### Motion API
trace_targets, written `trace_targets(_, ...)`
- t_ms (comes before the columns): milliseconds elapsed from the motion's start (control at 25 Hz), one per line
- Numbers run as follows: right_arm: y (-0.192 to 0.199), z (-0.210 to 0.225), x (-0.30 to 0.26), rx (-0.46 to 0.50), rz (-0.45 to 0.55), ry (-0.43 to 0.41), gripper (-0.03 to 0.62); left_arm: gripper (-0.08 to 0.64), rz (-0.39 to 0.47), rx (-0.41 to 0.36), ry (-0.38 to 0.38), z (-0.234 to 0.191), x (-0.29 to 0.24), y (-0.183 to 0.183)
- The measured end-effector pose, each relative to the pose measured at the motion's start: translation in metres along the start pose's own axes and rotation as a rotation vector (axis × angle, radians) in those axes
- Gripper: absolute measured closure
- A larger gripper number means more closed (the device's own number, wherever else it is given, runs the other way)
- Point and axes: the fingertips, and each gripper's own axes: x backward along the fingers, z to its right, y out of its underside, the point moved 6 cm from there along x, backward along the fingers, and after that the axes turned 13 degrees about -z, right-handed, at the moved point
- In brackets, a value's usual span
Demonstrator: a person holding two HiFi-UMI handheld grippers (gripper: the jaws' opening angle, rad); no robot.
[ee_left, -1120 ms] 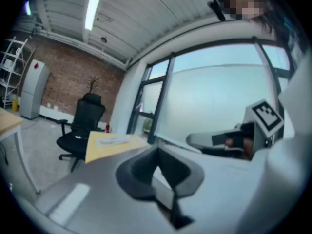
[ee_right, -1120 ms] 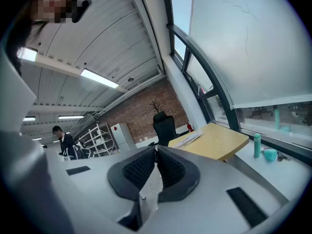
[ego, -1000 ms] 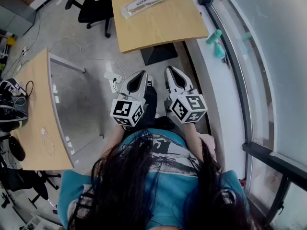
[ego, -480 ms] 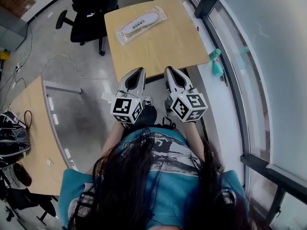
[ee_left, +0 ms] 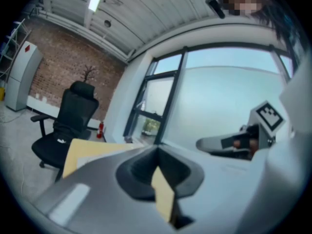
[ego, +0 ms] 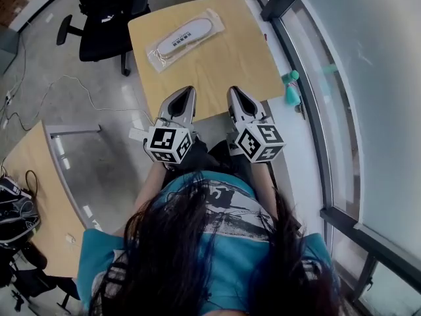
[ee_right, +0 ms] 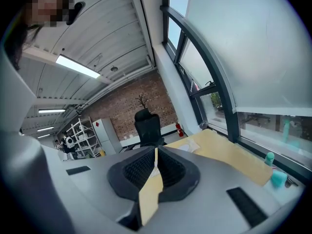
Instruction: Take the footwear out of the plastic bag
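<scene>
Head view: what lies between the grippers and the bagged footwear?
Only bare table separates the left gripper and right gripper from the plastic bag, seen in the head view.

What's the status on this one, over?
Left hand-held gripper and right hand-held gripper shut, empty, at near edge of table. Bagged footwear untouched, far left corner. Nothing lying between.

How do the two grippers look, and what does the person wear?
Both the left gripper and right gripper are light grey tapering shells with a dark oval hollow. Each carries a white cube with black square markers. The person wears a teal short-sleeved shirt with a print.
</scene>
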Motion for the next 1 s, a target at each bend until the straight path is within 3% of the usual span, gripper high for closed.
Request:
trace_targets(480, -0.043, 0.039, -0.085, 0.030, -0.088, -0.093, 0.566, 0.555, 0.015, 0.081, -0.167, -0.044, -0.028, -0.006)
trace_targets(800, -0.067, 0.099, -0.153, 0.060, -0.227, -0.208, 0.566, 0.557, 0.033, 0.178, -0.321, -0.055, -0.073, -0.012)
trace_targets(1000, -0.068, 0.141, -0.207, -0.038, -0.328, -0.324, 0.565, 0.555, 0.035, 0.178, -0.408, -0.058, -0.101, -0.012)
